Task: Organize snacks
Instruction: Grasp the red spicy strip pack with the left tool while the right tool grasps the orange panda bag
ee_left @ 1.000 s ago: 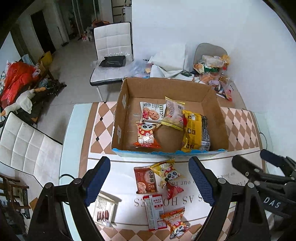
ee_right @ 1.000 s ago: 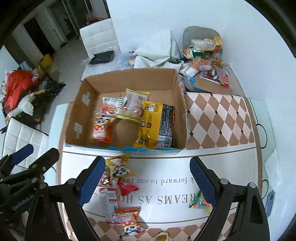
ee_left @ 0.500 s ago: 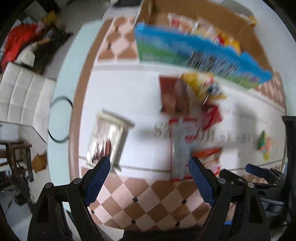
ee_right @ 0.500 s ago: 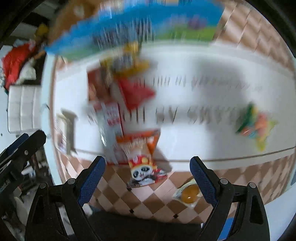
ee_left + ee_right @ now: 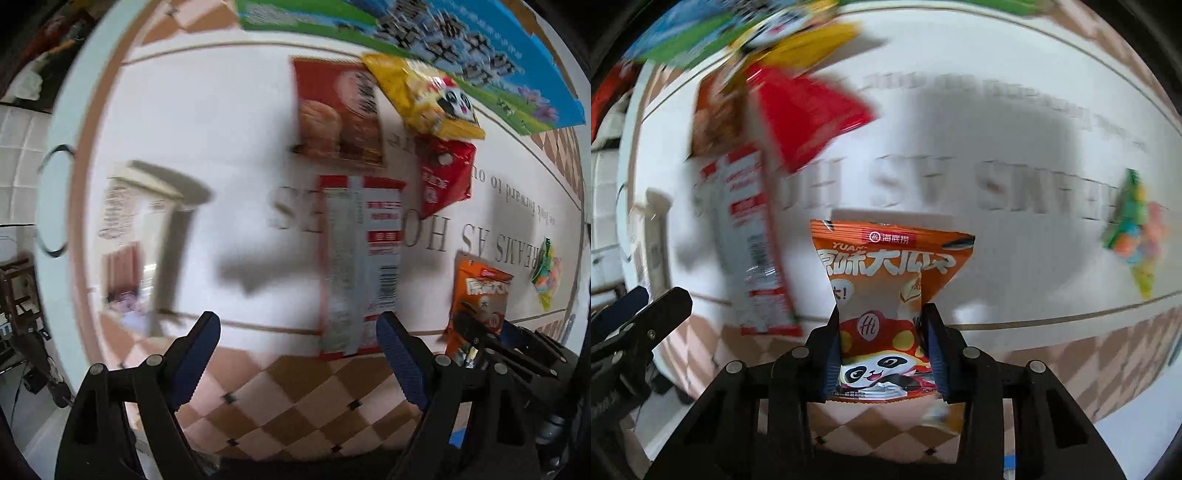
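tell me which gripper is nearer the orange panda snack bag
Right. The right gripper has its jaws closing on the orange panda snack bag, which sits between its pads. The left gripper stands open off to the side, above the red-and-white packet.

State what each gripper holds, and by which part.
The right gripper is closing on the orange panda packet, pads at its two side edges near the lower end. The left gripper is open, holding nothing.

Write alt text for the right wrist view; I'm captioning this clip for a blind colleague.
The right claw is closing on an orange panda snack packet, pinching its lower half between the blue pads above a white tablecloth with grey lettering. A red-and-white packet lies to the left, a blurred red packet beyond it, and a multicoloured candy bag to the right.
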`<state>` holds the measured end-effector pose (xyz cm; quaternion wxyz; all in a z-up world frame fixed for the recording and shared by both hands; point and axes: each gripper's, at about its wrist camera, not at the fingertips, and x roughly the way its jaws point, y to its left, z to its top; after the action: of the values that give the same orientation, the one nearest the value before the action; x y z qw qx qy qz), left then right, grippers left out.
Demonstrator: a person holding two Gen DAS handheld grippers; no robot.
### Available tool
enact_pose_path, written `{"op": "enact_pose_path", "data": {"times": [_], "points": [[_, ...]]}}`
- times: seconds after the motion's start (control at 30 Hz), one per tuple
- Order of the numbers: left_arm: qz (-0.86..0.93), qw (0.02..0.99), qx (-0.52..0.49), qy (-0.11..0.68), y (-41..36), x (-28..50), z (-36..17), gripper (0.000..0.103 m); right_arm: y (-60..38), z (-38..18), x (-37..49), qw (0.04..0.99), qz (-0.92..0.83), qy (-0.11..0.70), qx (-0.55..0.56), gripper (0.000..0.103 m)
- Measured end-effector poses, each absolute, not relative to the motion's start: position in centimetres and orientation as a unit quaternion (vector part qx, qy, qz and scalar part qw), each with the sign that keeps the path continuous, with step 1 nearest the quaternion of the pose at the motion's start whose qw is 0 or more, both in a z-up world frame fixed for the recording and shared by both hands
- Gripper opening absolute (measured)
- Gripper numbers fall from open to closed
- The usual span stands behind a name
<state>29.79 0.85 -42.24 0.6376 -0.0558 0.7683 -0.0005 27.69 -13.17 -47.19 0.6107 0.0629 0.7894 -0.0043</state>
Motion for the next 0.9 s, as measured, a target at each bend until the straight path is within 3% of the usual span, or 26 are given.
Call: {"op": "enact_pose_path", "data": {"times": [0.17, 0.27, 0.43, 0.53, 0.6, 0.8, 0.9], "points": [[-0.018, 0.613, -0.063, 0.787, -2.2, 30.5, -44.8, 0.086, -16.3, -47.6, 27.3, 0.602, -0.025, 0.792, 0.097, 0.044], [-0.019, 0.607, -0.053, 0.793, -3.6, 30.6, -45.9, 0.086, -17.4, -48.1, 27.1, 0.59, -0.036, 0.799, 0.111, 0.057], [-0.009, 0.621, -0.008, 0.783, -5.2, 30.4, -46.2, 0.082, -18.0, -48.6, 26.8, 0.588, -0.043, 0.799, 0.119, 0.059], [-0.01, 0.634, 0.016, 0.773, -6.4, 30.2, -45.8, 0.07, -17.9, -48.6, 26.6, 0.588, -0.047, 0.8, 0.113, 0.059], [-0.014, 0.642, 0.021, 0.766, -7.1, 29.9, -45.4, 0.055, -17.9, -48.6, 26.5, 0.589, -0.05, 0.799, 0.106, 0.059], [-0.014, 0.649, 0.018, 0.761, -7.2, 31.0, -44.4, 0.048, -14.5, -48.2, 27.4, 0.595, -0.053, 0.799, 0.068, 0.059], [-0.013, 0.653, 0.016, 0.757, -6.0, 30.7, -44.0, 0.045, -13.8, -47.7, 26.9, 0.604, -0.052, 0.793, 0.06, 0.053]]}}
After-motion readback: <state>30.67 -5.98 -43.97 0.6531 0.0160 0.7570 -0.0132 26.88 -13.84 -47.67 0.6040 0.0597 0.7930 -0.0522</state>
